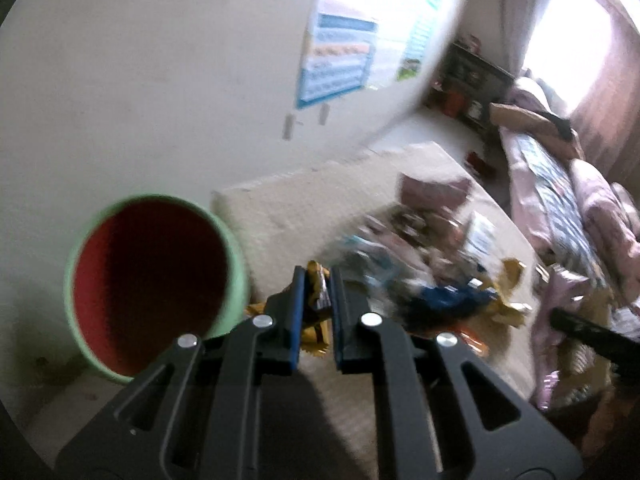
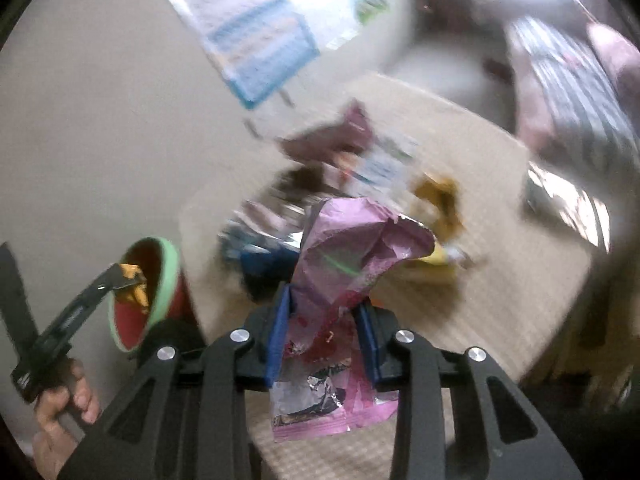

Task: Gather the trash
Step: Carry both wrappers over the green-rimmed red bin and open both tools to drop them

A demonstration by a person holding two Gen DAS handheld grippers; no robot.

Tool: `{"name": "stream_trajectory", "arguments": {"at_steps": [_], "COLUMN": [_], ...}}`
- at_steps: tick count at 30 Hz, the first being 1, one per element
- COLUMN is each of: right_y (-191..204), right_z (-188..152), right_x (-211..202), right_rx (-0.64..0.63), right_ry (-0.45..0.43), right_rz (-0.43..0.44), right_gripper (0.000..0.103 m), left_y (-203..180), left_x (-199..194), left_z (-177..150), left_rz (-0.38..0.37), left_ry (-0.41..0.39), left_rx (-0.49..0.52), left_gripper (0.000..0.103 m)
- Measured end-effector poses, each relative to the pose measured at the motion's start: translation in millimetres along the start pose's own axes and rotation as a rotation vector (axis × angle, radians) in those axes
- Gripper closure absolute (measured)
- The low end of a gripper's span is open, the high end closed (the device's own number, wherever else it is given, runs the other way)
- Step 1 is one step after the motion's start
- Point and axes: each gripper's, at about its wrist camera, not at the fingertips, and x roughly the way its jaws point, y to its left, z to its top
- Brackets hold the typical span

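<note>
My left gripper [image 1: 317, 280] is shut on a yellow snack wrapper [image 1: 318, 300] and holds it just right of the bin [image 1: 236, 264], a red bucket with a green rim. In the right wrist view the left gripper [image 2: 130, 274] holds that yellow wrapper [image 2: 134, 284] at the mouth of the bin [image 2: 170, 276]. My right gripper [image 2: 324, 300] is shut on a crumpled pink wrapper [image 2: 348, 256], lifted above the beige mat [image 2: 500, 240]. A pile of wrappers [image 1: 432, 264] lies on the mat [image 1: 280, 208].
A white wall with a poster [image 1: 340, 56] stands behind the bin. A bed with pink bedding [image 1: 560, 200] runs along the right. A dark shelf [image 1: 472, 80] stands in the far corner. A silver foil bag [image 2: 568, 204] lies at the mat's right edge.
</note>
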Motion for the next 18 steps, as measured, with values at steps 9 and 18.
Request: {"name": "stream_trajectory", "arguments": {"at_steps": [9,18], "right_y": [128,241], "right_z": [14,26], "right_x": [51,130], "right_rx": [-0.192,-0.353], "right_ry": [0.069,0.181], "right_rz": [0.246,0.369], "right_gripper": [0.070,0.068], "left_y": [98,159], "left_x": [-2,8], "left_z": [2,-8], "left_rz": [0.153,0.206], "left_ry": [-0.015,0.016], "left_rx": [-0.142,-0.252], "left_gripper": [0.091,0.091]}}
